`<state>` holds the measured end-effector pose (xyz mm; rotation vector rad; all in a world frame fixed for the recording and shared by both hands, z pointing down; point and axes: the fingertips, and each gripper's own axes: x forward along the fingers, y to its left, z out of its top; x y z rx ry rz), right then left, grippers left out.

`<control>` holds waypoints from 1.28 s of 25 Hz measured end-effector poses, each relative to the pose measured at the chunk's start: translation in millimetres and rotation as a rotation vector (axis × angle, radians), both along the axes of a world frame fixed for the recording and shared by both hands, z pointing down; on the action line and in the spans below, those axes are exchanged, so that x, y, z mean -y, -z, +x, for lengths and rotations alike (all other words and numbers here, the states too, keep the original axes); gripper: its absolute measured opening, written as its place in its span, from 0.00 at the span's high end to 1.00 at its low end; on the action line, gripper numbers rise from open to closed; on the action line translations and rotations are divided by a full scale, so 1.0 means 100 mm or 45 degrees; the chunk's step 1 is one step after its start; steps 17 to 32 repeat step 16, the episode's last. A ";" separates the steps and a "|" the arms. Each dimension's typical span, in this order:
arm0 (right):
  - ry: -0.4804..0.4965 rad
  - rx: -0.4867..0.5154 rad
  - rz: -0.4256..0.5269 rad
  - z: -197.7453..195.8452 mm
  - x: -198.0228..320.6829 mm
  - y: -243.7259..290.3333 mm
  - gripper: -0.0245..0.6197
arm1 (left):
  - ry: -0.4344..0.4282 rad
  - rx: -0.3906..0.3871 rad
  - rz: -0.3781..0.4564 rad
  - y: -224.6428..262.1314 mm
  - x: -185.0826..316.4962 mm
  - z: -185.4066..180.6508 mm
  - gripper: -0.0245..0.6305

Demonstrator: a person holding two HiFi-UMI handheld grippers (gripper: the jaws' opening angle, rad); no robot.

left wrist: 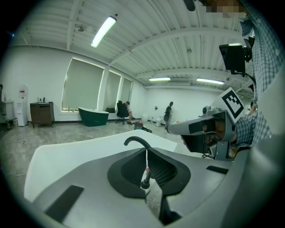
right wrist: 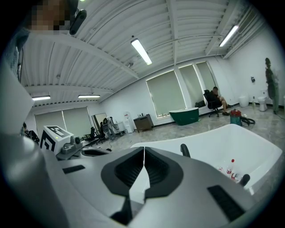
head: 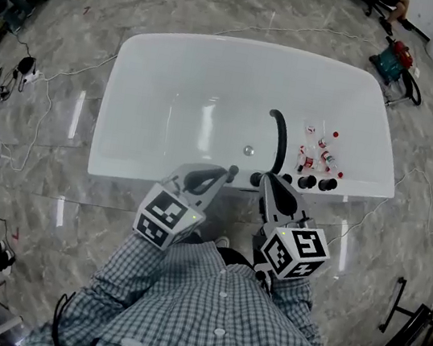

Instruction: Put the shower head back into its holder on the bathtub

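Observation:
A white bathtub [head: 137, 58] lies in front of me, with a curved black faucet spout [head: 279, 137] rising from its near rim. Beside the spout stand black knobs [head: 317, 182]. My left gripper [head: 231, 170] hovers at the near rim, left of the spout, jaws pressed together. In the left gripper view a slim black piece with a rounded end [left wrist: 145, 181] shows just past the shut left gripper [left wrist: 146, 153]; I cannot tell whether it is the shower head or its holder. My right gripper [head: 266, 181] sits close beside the left, its jaws meeting with nothing between them in the right gripper view [right wrist: 144, 153].
Several small red-capped bottles [head: 319, 153] stand inside the tub near the knobs. Cables [head: 43, 112] trail over the marble floor at left. A red and teal machine [head: 394, 58] sits beyond the tub's far right corner. A dark green tub [left wrist: 93, 117] and seated people are far off.

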<state>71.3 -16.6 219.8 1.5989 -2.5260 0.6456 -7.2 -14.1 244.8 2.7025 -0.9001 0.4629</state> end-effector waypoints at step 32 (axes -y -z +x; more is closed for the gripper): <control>0.056 -0.004 0.024 -0.16 0.06 -0.11 0.93 | 0.046 -0.001 0.014 -0.10 0.00 -0.13 0.93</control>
